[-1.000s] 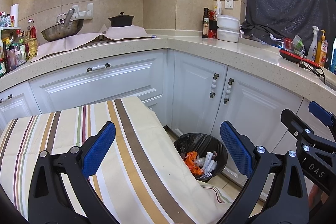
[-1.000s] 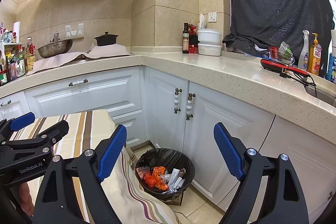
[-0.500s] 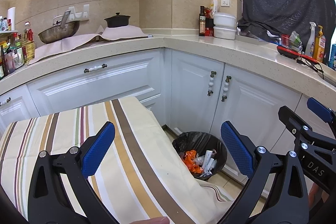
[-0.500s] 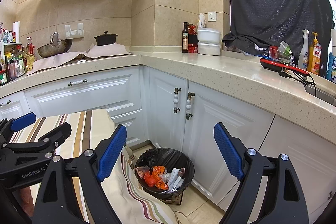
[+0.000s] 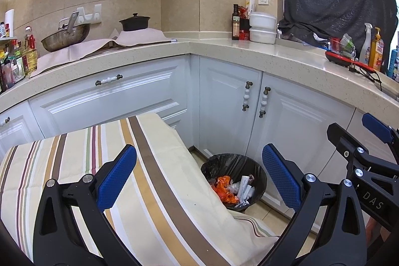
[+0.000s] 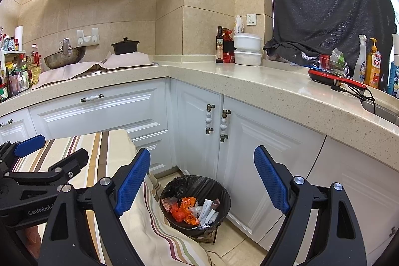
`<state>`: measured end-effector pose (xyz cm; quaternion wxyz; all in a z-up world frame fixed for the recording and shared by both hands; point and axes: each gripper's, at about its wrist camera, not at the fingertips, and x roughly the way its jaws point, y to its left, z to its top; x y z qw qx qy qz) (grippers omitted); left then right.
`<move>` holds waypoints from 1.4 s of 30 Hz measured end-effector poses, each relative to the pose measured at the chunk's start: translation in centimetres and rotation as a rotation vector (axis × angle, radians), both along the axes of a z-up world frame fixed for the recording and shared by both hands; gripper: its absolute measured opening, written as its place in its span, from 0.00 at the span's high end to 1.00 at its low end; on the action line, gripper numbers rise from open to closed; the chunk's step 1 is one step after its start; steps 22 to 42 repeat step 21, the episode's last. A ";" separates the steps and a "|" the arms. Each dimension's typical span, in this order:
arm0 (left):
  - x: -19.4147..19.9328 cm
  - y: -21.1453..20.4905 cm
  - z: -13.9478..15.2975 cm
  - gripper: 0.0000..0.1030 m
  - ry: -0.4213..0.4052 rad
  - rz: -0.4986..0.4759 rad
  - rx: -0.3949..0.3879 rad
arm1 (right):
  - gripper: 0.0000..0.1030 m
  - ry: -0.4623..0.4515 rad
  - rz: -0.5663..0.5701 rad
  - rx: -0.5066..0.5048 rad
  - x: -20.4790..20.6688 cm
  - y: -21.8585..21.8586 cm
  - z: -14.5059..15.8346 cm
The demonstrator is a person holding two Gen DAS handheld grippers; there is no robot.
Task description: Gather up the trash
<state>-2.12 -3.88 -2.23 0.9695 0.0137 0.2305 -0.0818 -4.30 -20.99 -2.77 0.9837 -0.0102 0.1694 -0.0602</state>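
While both tools hang above the striped tabletop (image 5: 74, 161), the left tool (image 5: 199, 178) and right tool (image 6: 202, 181) stand spread apart, empty. The trash (image 6: 192, 212) lies inside the black-lined bin (image 6: 222, 193) on the floor, beside the tabletop's far corner.

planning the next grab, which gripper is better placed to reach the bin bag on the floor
Right, probably. The trash bin sits almost centred between the right gripper fingers, floor clear in front. The left gripper is open too, but hangs over the striped cloth, which hides part of the bin's rim.
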 end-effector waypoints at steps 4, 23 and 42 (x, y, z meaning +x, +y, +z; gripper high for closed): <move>0.3 -0.1 -0.5 0.04 0.028 -0.006 0.000 | 0.20 -0.002 -0.005 0.001 -0.2 0.0 0.0; 2.5 1.5 -0.8 0.04 0.040 0.058 -0.007 | 0.19 0.014 0.013 -0.007 1.2 1.0 0.1; 2.5 1.5 -0.8 0.04 0.040 0.058 -0.007 | 0.19 0.014 0.013 -0.007 1.2 1.0 0.1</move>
